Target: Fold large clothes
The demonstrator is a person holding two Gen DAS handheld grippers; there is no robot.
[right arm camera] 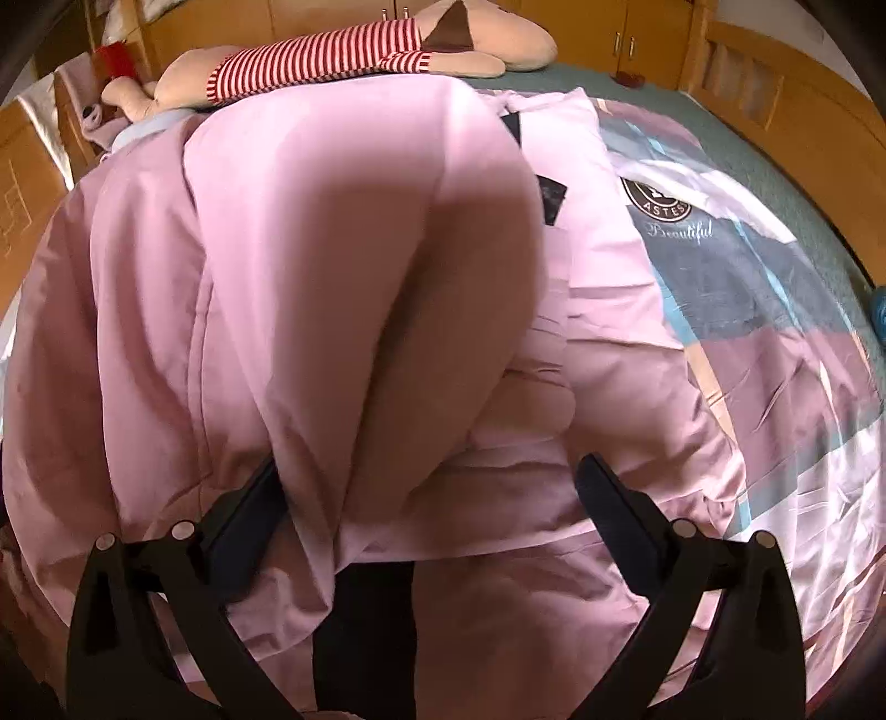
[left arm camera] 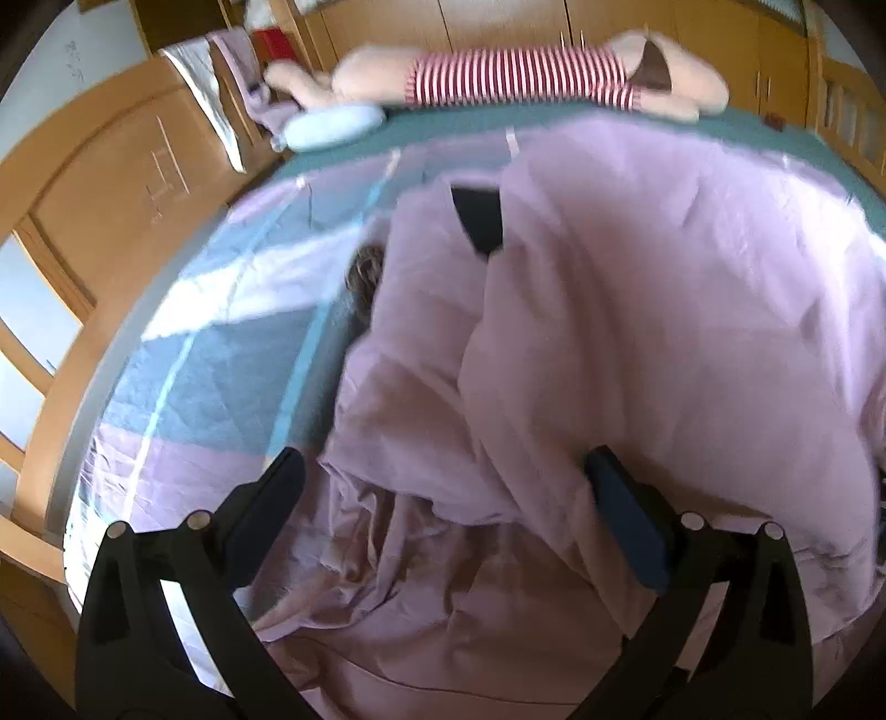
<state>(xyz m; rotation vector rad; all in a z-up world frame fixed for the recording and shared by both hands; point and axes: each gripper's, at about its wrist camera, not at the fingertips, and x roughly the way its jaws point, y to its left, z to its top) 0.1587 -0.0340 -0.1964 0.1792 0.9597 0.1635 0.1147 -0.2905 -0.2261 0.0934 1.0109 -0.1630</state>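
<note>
Mid-fold, by the look of it: pink garment lying bunched across the patterned bedspread, one thick fold humped up through the middle, nothing yet flat or squared. Left gripper low over the near hem, jaws spread wide, cloth between the fingers but not pinched. Right gripper likewise wide open, a raised roll of the same pink cloth running down between its fingers (draped there, not clamped, as far as can be judged). Next move likely calls for closing each gripper on a single edge or corner, then lifting and drawing the fabric taut before laying it over; grabbing only one layer looks tricky in this heap.

Hard to make out: the garment's kind and shape, its sleeves or collar buried. Dark tab poking from the folds, purpose unclear. Near hem cut off below both views. Striped plush toy at the far edge, blurred in the left view.
</note>
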